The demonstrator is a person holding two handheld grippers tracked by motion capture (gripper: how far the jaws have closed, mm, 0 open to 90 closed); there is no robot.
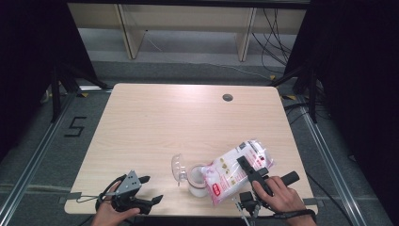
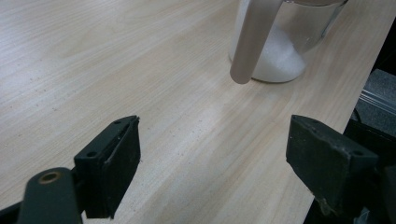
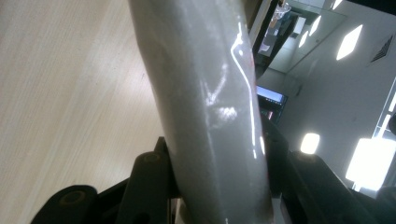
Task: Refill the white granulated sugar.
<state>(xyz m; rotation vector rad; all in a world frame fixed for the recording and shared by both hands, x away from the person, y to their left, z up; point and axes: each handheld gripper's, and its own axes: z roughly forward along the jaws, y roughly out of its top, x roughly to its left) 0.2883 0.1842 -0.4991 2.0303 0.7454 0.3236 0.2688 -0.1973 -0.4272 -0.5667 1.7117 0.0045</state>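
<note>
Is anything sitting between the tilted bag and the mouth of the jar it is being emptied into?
Nothing visible does. The right claw holds the bag tilted over the jar, whose hinged lid is swung open to the far-left side. The left claw rests open, apart from both.

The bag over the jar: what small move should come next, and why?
Probably tip the bag slightly further. The right gripper is clamped on it above the jar, which holds only a low heap of white grains.
</note>
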